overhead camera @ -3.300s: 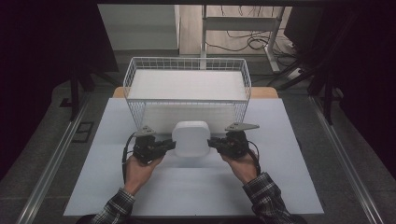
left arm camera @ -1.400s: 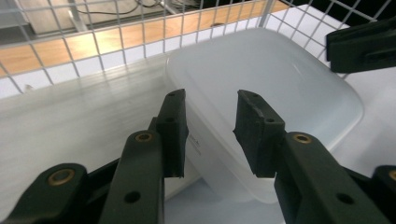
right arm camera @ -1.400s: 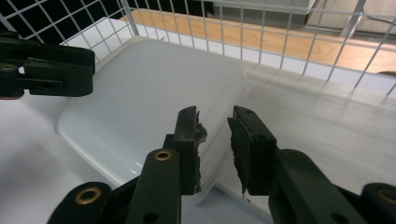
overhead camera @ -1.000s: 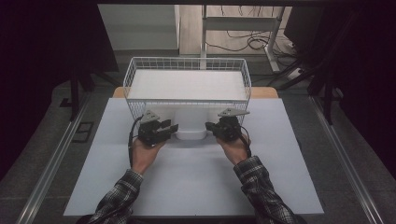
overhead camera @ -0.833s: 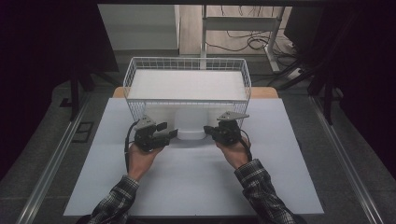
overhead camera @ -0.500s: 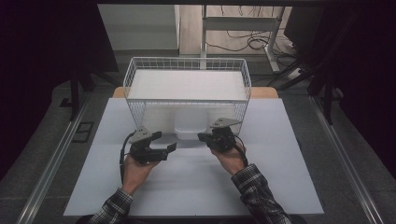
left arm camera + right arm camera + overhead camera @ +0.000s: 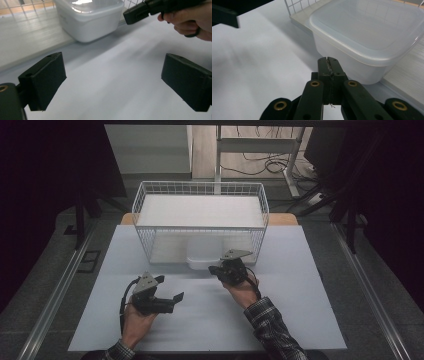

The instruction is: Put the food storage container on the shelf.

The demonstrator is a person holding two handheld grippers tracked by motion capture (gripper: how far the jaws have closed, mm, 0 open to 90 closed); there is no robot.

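Observation:
A translucent white plastic container (image 7: 202, 260) with a lid sits in the low front opening of the white wire basket (image 7: 200, 187), its near side sticking out onto the table. My right gripper (image 7: 214, 269) is shut with nothing in it. Its tip (image 7: 328, 62) lies a little short of the container (image 7: 367, 32). My left gripper (image 7: 175, 302) is farther back on the left, open and empty. Between its wide-apart jaws (image 7: 115, 80) there is only the table, with the container (image 7: 87, 17) and the right gripper (image 7: 140, 12) beyond.
A pale sheet (image 7: 280, 320) covers the table. The basket stands at its far middle, with a flat white panel (image 7: 200, 210) on top. A person's hands and plaid sleeve (image 7: 272, 332) come in from the near edge. Dark floor, rails and cables surround the table.
Both grippers were beside the container, which went into the basket front. Since then the left gripper has pulled back toward the person and opened. The right one has backed off slightly.

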